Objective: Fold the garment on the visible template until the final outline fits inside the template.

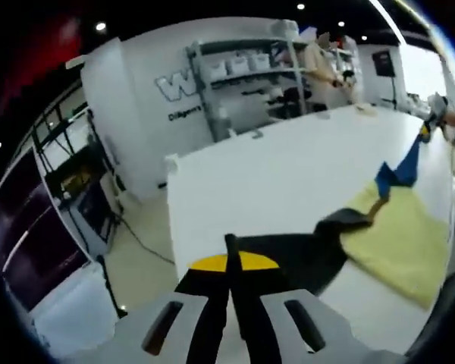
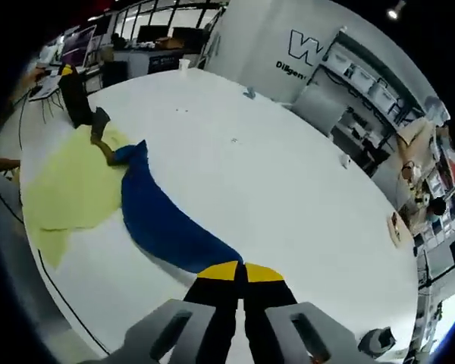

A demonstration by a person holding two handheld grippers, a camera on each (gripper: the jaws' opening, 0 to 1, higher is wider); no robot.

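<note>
Yellow cloth garment (image 2: 64, 189) with one blue sleeve (image 2: 163, 224) and one black sleeve (image 1: 303, 254) lies spread on the white table (image 2: 288, 189). Left gripper (image 1: 231, 262) is clamped on the black sleeve, right gripper (image 2: 241, 269) on the blue sleeve's end. Black template outline (image 2: 61, 292) is hard to make out, mostly covered.

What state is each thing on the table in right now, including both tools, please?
Left tool: shut on the garment's black sleeve.
Right tool: shut on the garment's blue sleeve.
Garment: unfolded, yellow body flat on the table, sleeves stretched apart.
Table: white, bearing the garment.
</note>
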